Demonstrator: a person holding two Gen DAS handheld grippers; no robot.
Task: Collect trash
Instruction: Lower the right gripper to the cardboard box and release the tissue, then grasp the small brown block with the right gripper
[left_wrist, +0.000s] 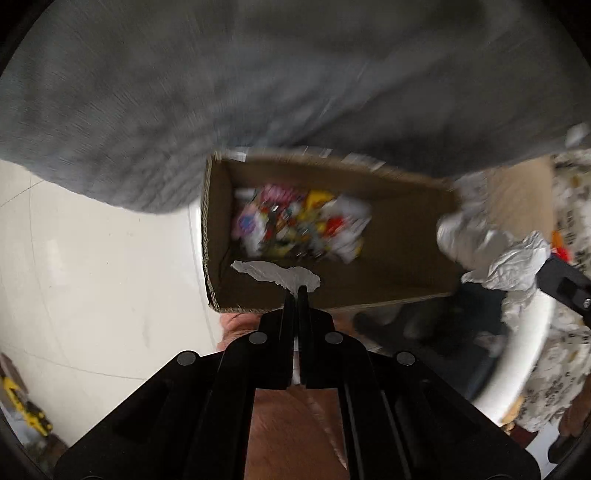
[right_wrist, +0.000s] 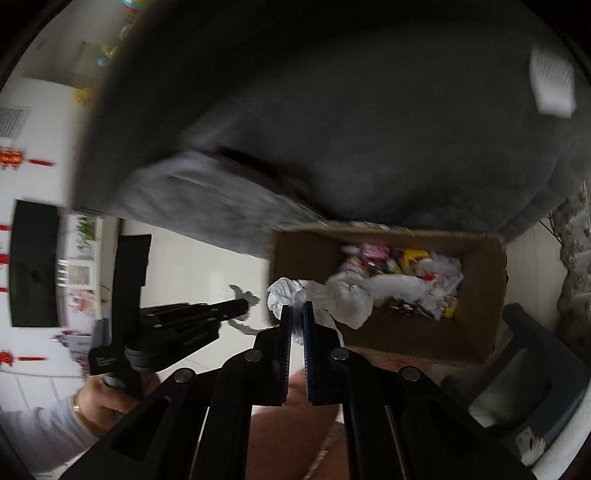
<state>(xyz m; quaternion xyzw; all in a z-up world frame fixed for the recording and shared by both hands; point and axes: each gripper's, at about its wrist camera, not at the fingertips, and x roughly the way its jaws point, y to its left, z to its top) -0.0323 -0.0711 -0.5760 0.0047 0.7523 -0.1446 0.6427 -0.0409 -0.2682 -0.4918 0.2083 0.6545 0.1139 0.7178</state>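
The left tool (left_wrist: 298, 290) is closed tight on a thin strip of white paper (left_wrist: 275, 273), and it hangs over the near edge of the brown cardboard box (left_wrist: 406, 236). The right tool (right_wrist: 297, 308) is closed on a crumpled white tissue (right_wrist: 286, 291) at the box's left edge. Inside the box lie colorful wrappers (right_wrist: 402, 273), and the box sits on the pale floor (left_wrist: 92, 258) by a big gray cushion (left_wrist: 258, 74).

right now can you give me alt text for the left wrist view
The left gripper, shut on a scrap of white paper, hangs at the near edge of an open cardboard box of colourful trash. A grey sofa fills the top, blurred.
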